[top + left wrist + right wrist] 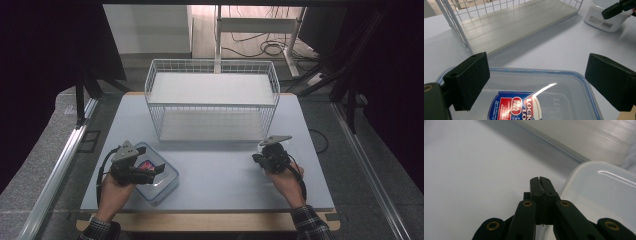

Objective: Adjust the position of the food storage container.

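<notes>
Between the left gripper's (537, 82) wide-open jaws lies the clear lidded container (524, 97) — its blue-rimmed lid with a red and blue label faces up, and neither pad touches it. In the high view this container (159, 175) sits at the near left of the table (225, 170), under the left gripper (150, 172).

At the right, the right gripper (541, 185) has its jaws pressed together on nothing, tips just beside the edge of a white tub (599, 197) that stands near the front right corner of the wire shelf rack (212, 100).

By its look the clear container is light, stiff plastic, smooth and likely slippery on the flat lid — a pinch from above would find nothing to bite. The sounder hold is probably across the short sides, pads on the lid's raised rim or the side walls, where the edge gives a ledge. It seems empty, so it should lift easily, though thin walls may flex under a hard squeeze. The white tub looks just as light and smooth, and could slide if nudged by closed jaws.
</notes>
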Demonstrator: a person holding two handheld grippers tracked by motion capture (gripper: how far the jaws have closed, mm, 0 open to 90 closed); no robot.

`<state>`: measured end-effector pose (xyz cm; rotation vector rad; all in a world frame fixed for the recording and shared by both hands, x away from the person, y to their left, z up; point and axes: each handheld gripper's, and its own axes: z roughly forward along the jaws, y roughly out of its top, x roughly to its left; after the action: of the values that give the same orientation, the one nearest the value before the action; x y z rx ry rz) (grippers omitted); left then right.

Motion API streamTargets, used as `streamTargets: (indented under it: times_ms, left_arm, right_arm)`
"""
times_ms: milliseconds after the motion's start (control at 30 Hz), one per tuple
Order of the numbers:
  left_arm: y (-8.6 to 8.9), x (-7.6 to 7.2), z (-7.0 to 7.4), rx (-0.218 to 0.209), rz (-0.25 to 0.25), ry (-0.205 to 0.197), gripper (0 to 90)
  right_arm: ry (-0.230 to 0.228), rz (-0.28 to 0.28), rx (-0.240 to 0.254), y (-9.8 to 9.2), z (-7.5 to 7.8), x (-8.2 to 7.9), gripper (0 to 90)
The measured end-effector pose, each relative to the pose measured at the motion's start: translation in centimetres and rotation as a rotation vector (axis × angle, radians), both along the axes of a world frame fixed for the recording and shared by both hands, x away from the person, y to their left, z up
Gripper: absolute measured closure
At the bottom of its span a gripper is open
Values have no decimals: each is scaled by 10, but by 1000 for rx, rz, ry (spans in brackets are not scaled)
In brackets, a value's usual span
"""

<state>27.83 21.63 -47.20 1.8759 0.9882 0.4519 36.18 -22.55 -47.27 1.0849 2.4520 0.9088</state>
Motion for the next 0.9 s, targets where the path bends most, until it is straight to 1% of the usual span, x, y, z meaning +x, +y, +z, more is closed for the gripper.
streamTargets:
  times_ms: [33,133,200,267,333,367,467,533,567,633,700,767,800,867,900]
  left_arm:
    - [0,0,0,-2,1,1,56]
    - [1,1,-1,-8,4,9,55]
    - [2,3,-3,-8,4,17,56]
    - [2,5,-4,-9,6,29,57]
    - [3,6,-5,-12,3,44,56]
    - [3,6,-5,-14,2,50,54]
    - [5,7,-4,-49,-13,53,51]
    - [5,6,-4,-35,-13,49,52]
    - [5,6,-4,-27,-13,48,54]
    - [4,7,-4,-17,-15,51,55]
    - [4,7,-4,3,-6,55,64]
    - [4,7,-3,44,11,38,108]
    - [7,7,-1,60,17,32,164]
    - [14,6,2,63,34,28,326]
    - [19,6,2,63,50,29,418]
  right_arm:
    - [0,0,0,0,0,0,895]
    - [-4,-32,2,-14,1,-1,896]
    - [-6,-51,6,-19,1,0,896]
    - [-9,-58,10,-20,0,0,895]
    - [-16,-57,-2,-19,0,1,895]
    - [-17,-58,1,-19,0,2,895]
    - [-28,-84,13,-21,1,7,896]
    - [-29,-94,18,-24,0,11,897]
    - [-30,-115,21,-26,0,13,897]
    - [-32,-123,19,-27,1,13,897]
    - [-44,-128,33,-28,1,12,896]
    - [-53,-115,56,-26,4,7,893]
    - [-59,-106,65,-25,6,5,887]
    - [-63,-80,84,-20,8,-1,877]
    - [-60,-65,90,-18,7,-4,877]
